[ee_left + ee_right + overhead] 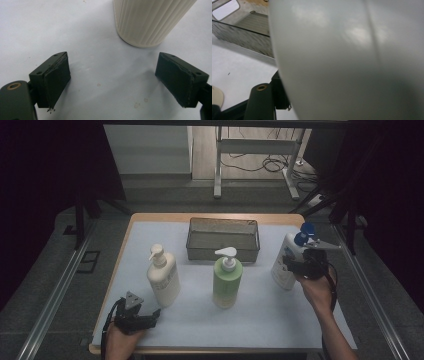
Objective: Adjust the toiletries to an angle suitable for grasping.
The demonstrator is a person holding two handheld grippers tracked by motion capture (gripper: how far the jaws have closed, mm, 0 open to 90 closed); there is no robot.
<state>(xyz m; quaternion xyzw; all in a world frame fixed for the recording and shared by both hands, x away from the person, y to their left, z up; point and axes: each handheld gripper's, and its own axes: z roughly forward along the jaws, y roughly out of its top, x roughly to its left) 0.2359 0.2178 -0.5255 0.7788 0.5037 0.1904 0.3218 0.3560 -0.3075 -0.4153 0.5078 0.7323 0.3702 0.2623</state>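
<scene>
A white bottle with a blue pump (pixel 283 260) stands at the right of the mat, and my right gripper (pixel 294 265) is shut on its body from the right side. In the right gripper view the white bottle (pixel 349 62) is pressed close between the jaws, with one finger (pixel 280 97) against its left side. A cream pump bottle (pixel 164 279) stands at the left. My left gripper (pixel 156 314) rests low on the mat just in front of it, open and holding nothing. In the left gripper view its jaws (pixel 112 80) stand wide apart below the ribbed cream bottle (pixel 147 22).
A green pump bottle (pixel 227 282) stands mid-table between the other two. Behind it sits an empty metal mesh basket (pixel 222 252), whose wall (pixel 244 30) lies left of the held bottle. A white mat (pixel 270 320) covers the wooden table.
</scene>
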